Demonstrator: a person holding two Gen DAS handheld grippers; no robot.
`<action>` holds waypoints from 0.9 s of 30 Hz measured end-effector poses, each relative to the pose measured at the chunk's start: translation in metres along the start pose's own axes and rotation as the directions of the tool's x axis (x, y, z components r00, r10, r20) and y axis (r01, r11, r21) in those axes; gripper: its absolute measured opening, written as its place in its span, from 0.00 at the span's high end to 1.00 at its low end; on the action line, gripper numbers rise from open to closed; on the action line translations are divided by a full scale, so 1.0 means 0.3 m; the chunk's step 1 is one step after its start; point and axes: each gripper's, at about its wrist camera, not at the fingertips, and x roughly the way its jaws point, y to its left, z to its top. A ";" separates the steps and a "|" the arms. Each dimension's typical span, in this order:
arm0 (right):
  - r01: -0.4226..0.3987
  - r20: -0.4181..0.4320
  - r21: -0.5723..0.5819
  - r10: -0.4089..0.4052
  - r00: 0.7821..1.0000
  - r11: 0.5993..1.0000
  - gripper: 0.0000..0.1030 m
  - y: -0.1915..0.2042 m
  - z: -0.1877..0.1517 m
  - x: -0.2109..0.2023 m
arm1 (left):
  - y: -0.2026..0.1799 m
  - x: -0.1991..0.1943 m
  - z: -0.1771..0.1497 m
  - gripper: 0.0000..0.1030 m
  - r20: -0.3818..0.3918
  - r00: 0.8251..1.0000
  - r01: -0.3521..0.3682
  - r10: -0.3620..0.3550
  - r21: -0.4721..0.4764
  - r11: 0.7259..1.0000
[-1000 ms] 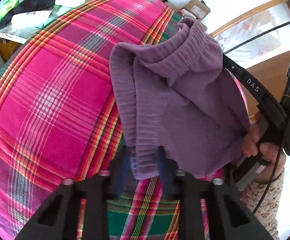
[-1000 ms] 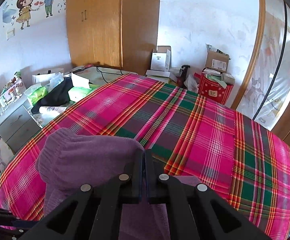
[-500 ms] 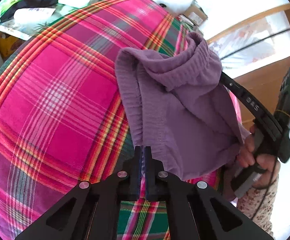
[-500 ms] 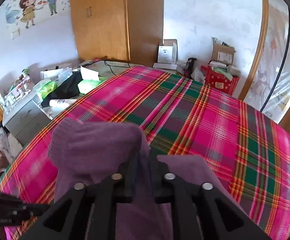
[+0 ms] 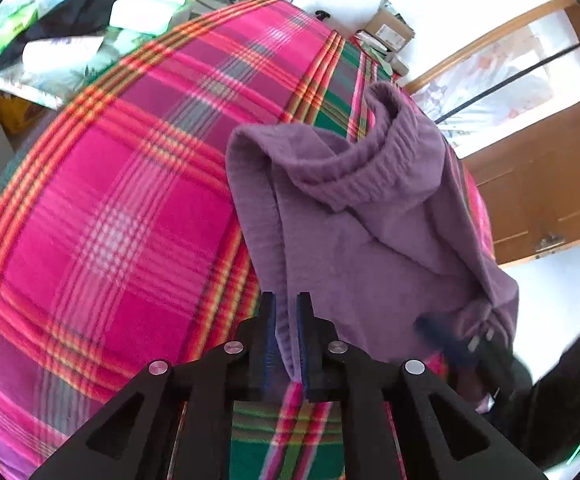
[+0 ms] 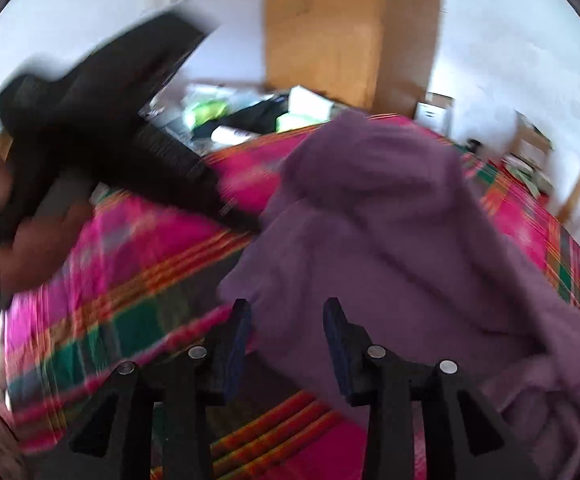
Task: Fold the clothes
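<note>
A purple garment (image 5: 370,220) with an elastic waistband lies bunched on the pink plaid bedcover (image 5: 110,220). My left gripper (image 5: 286,340) has the garment's near hem between its narrow jaws, which are opening a little; the pads touch the cloth. In the right wrist view the left gripper (image 6: 246,220), blurred and held by a hand (image 6: 30,240), meets the garment (image 6: 390,220) at its left edge. My right gripper (image 6: 290,336) has wide, still opening jaws, and the cloth lies just beyond the fingers without being pinched. In the left wrist view the right gripper (image 5: 458,340) is a blur at the garment's lower right corner.
A cluttered side surface (image 5: 70,28) with a black cloth and white packets stands beyond the bed's far left edge. Cardboard boxes (image 5: 390,28) sit on the floor behind the bed. A wooden wardrobe (image 6: 330,32) and a wooden door (image 5: 550,180) line the walls.
The right gripper let go of the purple garment, opened wide and swung toward its near corner. The left gripper, shut on nothing half a second ago, has the hem between its jaws again.
</note>
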 end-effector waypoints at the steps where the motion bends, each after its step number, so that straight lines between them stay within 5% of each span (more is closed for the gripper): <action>1: 0.003 -0.008 -0.024 -0.003 1.000 1.000 0.60 0.018 -0.006 0.009 | 0.000 -0.001 0.008 0.90 0.006 1.000 -0.012 0.012 0.006 1.000; 8: 0.101 -0.023 -0.064 -0.102 0.995 0.993 0.59 0.048 0.002 0.068 | 0.009 0.027 0.031 0.90 0.003 1.000 -0.019 0.019 -0.019 1.000; 10: 0.098 -0.024 -0.041 -0.099 0.995 0.994 0.66 0.040 0.008 0.074 | -0.047 0.066 0.011 0.86 -0.012 1.000 0.002 -0.002 -0.020 1.000; 13: 0.127 -0.027 -0.021 -0.127 0.991 0.992 0.91 0.038 0.012 0.082 | -0.091 0.021 -0.065 0.83 -0.018 1.000 0.009 -0.009 -0.017 1.000; 15: 0.128 -0.012 0.000 -0.128 0.992 0.992 0.94 0.043 0.018 0.069 | -0.073 0.000 -0.089 0.83 -0.013 1.000 0.022 -0.022 -0.030 0.999; 18: 0.106 0.025 0.044 -0.107 0.994 0.993 0.95 0.048 0.038 0.029 | -0.024 -0.040 -0.121 0.69 -0.002 0.998 0.055 -0.055 -0.073 0.996; 24: 0.052 0.109 0.076 -0.060 0.992 0.996 0.95 0.085 0.069 -0.077 | 0.055 -0.095 -0.208 0.66 0.001 0.966 0.254 -0.259 -0.198 0.947; 27: 0.007 0.130 0.087 -0.018 0.991 0.996 0.95 0.121 0.076 -0.109 | 0.114 -0.133 -0.247 0.45 0.043 0.943 0.330 -0.331 -0.269 0.905</action>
